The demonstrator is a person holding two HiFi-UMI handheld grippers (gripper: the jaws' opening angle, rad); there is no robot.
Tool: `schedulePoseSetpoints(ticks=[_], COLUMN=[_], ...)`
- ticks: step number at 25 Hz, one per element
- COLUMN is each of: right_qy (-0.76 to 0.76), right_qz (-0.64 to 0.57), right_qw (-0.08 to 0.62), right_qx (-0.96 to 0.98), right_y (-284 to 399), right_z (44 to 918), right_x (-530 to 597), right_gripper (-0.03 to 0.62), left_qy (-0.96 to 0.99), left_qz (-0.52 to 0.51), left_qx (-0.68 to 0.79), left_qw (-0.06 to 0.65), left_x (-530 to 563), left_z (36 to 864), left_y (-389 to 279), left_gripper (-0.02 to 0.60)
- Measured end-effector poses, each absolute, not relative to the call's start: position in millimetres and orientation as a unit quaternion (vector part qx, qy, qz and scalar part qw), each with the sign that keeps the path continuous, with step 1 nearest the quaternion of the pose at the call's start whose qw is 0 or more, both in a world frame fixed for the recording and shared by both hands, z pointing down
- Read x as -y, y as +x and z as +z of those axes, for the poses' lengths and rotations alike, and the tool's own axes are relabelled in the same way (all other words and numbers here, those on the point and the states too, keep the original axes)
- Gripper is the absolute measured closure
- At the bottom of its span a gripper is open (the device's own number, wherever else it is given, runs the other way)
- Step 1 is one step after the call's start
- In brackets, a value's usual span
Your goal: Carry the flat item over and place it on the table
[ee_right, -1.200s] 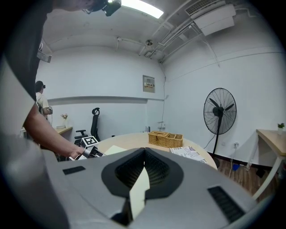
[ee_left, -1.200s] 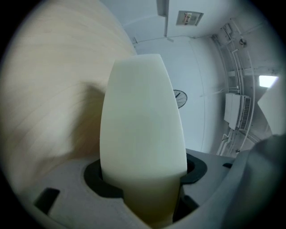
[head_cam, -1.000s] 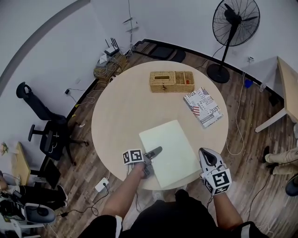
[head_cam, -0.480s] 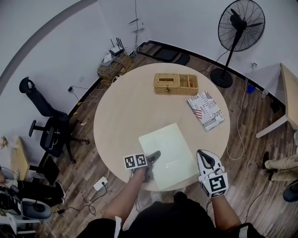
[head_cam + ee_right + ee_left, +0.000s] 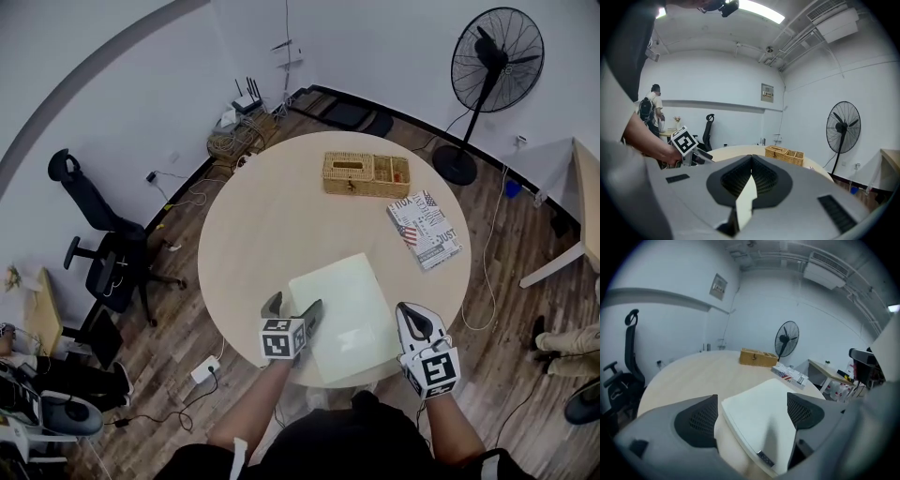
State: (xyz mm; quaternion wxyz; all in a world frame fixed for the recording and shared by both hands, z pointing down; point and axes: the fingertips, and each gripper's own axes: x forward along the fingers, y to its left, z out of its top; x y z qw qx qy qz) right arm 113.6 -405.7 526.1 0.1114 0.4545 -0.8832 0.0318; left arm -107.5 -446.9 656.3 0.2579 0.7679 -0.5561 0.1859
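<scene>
The flat item [image 5: 342, 314] is a pale, thin rectangular slab lying on the round beige table [image 5: 272, 216], its near end at the table's front edge. My left gripper [image 5: 293, 307] is open at the slab's near-left corner. In the left gripper view that corner [image 5: 764, 413] lies between the spread jaws of the left gripper [image 5: 751, 404], and neither pad touches it. My right gripper [image 5: 411, 314] is just off the slab's near-right edge with its jaws together. The right gripper view shows the right gripper [image 5: 751, 164] shut, with only a thin pale sliver at the seam.
A wicker basket [image 5: 366, 174] sits at the table's far side, with a printed magazine [image 5: 427, 230] to its right. A standing fan [image 5: 492, 66] is beyond the table, an office chair [image 5: 103, 253] to the left, and cables lie on the wooden floor.
The left gripper's jaws have spread apart off the slab's near-left edge, and its marker cube has turned toward the camera. The right gripper has hardly moved.
</scene>
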Motion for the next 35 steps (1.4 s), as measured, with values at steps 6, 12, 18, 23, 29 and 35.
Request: schedulePoseSetpoints(ticks=[6, 12, 18, 23, 29, 35], right_qy=[0.443, 0.432, 0.43, 0.436, 0.433, 0.43], right_qz=[0.033, 0.03, 0.016, 0.003, 0.003, -0.001], right_qw=[0.106, 0.106, 0.097, 0.1, 0.097, 0.096], right_qx=[0.889, 0.895, 0.897, 0.895, 0.896, 0.897], right_y=[99.4, 88.2, 75.0, 70.8, 64.3, 63.3], right_z=[522.6, 519.4, 512.0, 503.9, 497.6, 497.8], right_x=[412.2, 417.8, 418.6, 420.5, 419.7, 418.0], right_gripper=[0.595, 0.595, 0.595, 0.597, 0.597, 0.597], left_qy=[0.79, 0.772, 0.766, 0.782, 0.789, 0.784], left_qz=[0.161, 0.091, 0.07, 0.093, 0.082, 0.077], left_qx=[0.578, 0.619, 0.631, 0.614, 0.606, 0.612], left_qw=[0.128, 0.116, 0.098, 0.05, 0.062, 0.068], left_x=[439.3, 425.0, 410.9, 399.7, 391.9, 388.0], left_z=[582.8, 538.9, 522.0, 512.8, 512.5, 510.0], left_y=[-106.0, -124.4, -136.2, -120.6, -117.7, -125.8], left_gripper=[0.15, 0.343, 0.574, 0.574, 0.572, 0.572])
